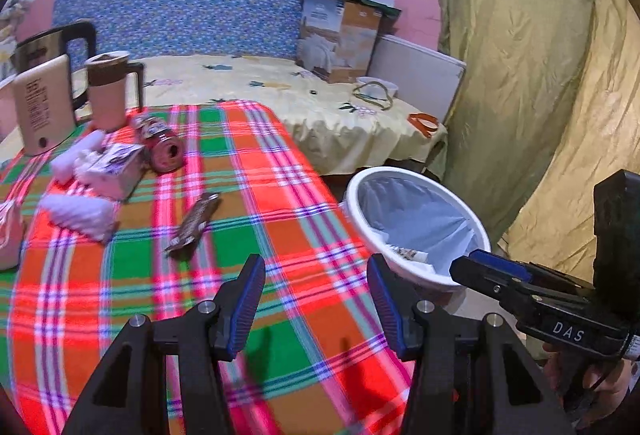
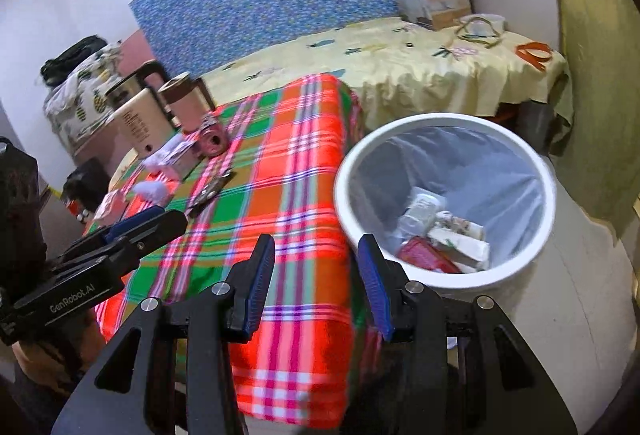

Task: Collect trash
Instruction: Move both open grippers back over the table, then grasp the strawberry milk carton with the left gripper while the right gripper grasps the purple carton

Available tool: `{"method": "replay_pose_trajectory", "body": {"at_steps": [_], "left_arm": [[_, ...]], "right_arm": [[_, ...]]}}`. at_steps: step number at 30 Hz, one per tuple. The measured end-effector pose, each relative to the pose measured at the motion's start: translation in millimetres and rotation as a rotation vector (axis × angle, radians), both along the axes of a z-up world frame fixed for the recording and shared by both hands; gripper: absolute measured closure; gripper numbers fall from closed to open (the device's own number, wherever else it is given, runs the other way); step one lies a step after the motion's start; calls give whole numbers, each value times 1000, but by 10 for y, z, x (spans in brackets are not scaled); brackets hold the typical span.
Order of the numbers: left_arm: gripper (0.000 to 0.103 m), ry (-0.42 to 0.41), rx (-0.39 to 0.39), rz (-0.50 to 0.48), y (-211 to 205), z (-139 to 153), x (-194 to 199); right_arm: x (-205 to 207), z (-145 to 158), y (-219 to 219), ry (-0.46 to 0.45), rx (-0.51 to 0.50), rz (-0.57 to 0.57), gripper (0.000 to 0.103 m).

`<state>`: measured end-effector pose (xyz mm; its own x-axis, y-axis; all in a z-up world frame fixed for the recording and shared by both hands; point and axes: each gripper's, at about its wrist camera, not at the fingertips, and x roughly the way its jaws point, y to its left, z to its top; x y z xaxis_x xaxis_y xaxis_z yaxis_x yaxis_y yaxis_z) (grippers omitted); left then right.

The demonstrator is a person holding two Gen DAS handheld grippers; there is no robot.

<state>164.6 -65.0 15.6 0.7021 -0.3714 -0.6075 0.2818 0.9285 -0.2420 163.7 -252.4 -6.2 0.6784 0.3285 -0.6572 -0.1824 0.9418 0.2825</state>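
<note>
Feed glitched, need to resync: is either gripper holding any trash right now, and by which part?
Nothing is held. The left gripper and the right gripper are both open and empty, over the plaid tablecloth beside the bin.

The near half of the plaid tabletop (image 1: 304, 315) lies bare, open to a pass from the front edge up to the dark snack wrapper (image 1: 194, 221). Behind that, a tipped red can (image 1: 162, 147), a small carton (image 1: 116, 169) and white crumpled tissues (image 1: 76, 213) crowd the left side, backed by a kettle (image 1: 44, 103) and a lidded mug (image 1: 108, 89). The white trash bin (image 2: 444, 277) stands just beside the tabletop's right edge, its mouth open from above
</note>
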Motion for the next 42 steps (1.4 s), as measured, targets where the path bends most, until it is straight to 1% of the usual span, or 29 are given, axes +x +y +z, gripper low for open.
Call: {"method": "replay_pose_trajectory", "body": {"at_steps": [6,10,20,27,33,42], "left_arm": [[50,11,8,69,299,-72,-121],[50,18,14,114,477,-108,-159],[50,32,36,215,879,-191,-214],[50,41,47,300,1199,-214,-175],[50,41,62,377,1527,-224,-97],[49,22,140,514,2056,-215,85]], "right_arm": [[-21,-11,227,-18,-10,56,57],[-26,1,380,-41,-20,114,57],[66,-19,664,-24,0,197,57],[140,-17,848,0,6,234,57],[230,-41,977,14,-10,264,57],[397,4,1239,-7,-19,326,57]]}}
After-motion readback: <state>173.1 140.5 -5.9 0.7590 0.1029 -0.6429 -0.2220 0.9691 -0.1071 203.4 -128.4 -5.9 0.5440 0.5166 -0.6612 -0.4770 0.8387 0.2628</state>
